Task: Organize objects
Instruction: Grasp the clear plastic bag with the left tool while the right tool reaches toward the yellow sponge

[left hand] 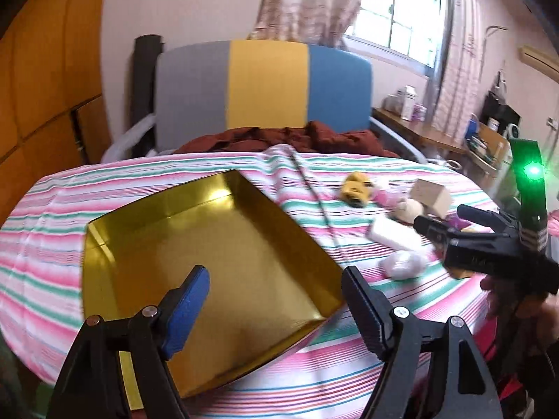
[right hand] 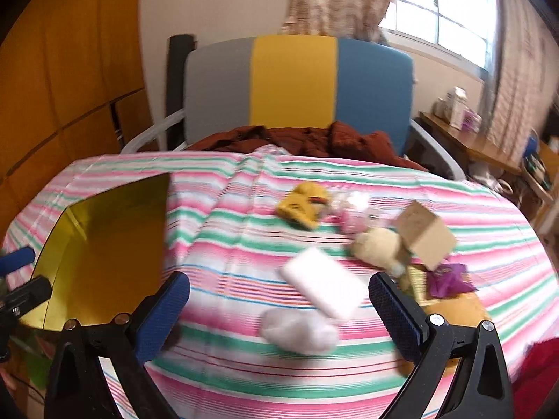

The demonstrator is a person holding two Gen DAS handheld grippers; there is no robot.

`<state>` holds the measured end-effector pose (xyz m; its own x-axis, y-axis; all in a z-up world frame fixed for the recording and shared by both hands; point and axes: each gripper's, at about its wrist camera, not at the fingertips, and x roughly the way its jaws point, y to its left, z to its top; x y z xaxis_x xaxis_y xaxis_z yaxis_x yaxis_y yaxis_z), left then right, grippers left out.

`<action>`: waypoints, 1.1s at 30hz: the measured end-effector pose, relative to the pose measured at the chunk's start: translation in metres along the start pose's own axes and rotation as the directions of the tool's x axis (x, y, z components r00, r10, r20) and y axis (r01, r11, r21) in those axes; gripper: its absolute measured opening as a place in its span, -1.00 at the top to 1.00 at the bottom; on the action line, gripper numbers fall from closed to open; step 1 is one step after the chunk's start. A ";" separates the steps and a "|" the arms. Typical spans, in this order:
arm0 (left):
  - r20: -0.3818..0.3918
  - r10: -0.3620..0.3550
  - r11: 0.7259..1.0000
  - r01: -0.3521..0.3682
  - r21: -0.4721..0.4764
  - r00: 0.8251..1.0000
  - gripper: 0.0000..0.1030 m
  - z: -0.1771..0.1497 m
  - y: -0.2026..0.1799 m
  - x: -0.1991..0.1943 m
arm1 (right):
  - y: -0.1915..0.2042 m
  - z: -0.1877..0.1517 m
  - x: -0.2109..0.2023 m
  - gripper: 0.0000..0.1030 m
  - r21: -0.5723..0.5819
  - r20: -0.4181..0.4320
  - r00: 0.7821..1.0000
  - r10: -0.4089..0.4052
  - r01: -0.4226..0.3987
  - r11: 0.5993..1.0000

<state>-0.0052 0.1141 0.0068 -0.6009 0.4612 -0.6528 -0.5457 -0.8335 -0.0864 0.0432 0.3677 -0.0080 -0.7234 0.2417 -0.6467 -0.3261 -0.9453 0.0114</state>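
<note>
A shallow gold tray lies on the striped cloth, and my left gripper hangs open over its near right corner with nothing between its fingers. In the right wrist view, my right gripper is open above a white rectangular block and a white fluffy wad. Beyond them lie a yellow plush toy, a pink wrapped item, a cream plush, a small cardboard box and a purple wrapper. The gold tray sits to the left.
The table wears a pink, green and white striped cloth. Behind it stands a chair with a grey, yellow and blue back and a dark red garment on its seat. A wooden side table with clutter stands at the right.
</note>
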 end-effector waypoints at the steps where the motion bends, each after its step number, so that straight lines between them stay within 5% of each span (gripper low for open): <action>1: -0.011 -0.023 1.000 0.023 0.008 1.000 -0.54 0.003 -0.005 0.004 | -0.013 0.002 -0.002 -1.00 0.019 0.006 1.000 -0.017 0.016 1.000; 6: -0.035 -0.122 0.991 0.124 0.046 0.992 -0.53 0.020 -0.036 0.020 | -0.090 0.015 -0.014 -1.00 0.189 0.033 0.996 -0.084 0.077 0.979; 13: -0.141 -0.249 0.958 0.265 0.112 0.958 -0.51 0.029 -0.095 0.055 | -0.180 0.010 -0.006 -1.00 0.383 0.024 0.993 -0.115 0.097 0.918; 23: -0.289 -0.235 0.947 0.286 0.148 0.928 -0.51 0.018 -0.160 0.128 | -0.234 -0.015 0.009 -1.00 0.655 0.018 1.000 0.021 -0.027 0.755; 33: -0.354 -0.202 0.952 0.269 0.149 0.913 -0.32 0.000 -0.173 0.185 | -0.234 -0.015 0.014 -1.00 0.658 0.018 0.998 0.062 -0.059 0.750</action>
<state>-0.0224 0.3433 -0.0988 -0.2316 0.4821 -0.8450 -0.7680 -0.6237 -0.1453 0.1187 0.5887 -0.0316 -0.7531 0.1866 -0.6309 -0.6029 -0.5793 0.5485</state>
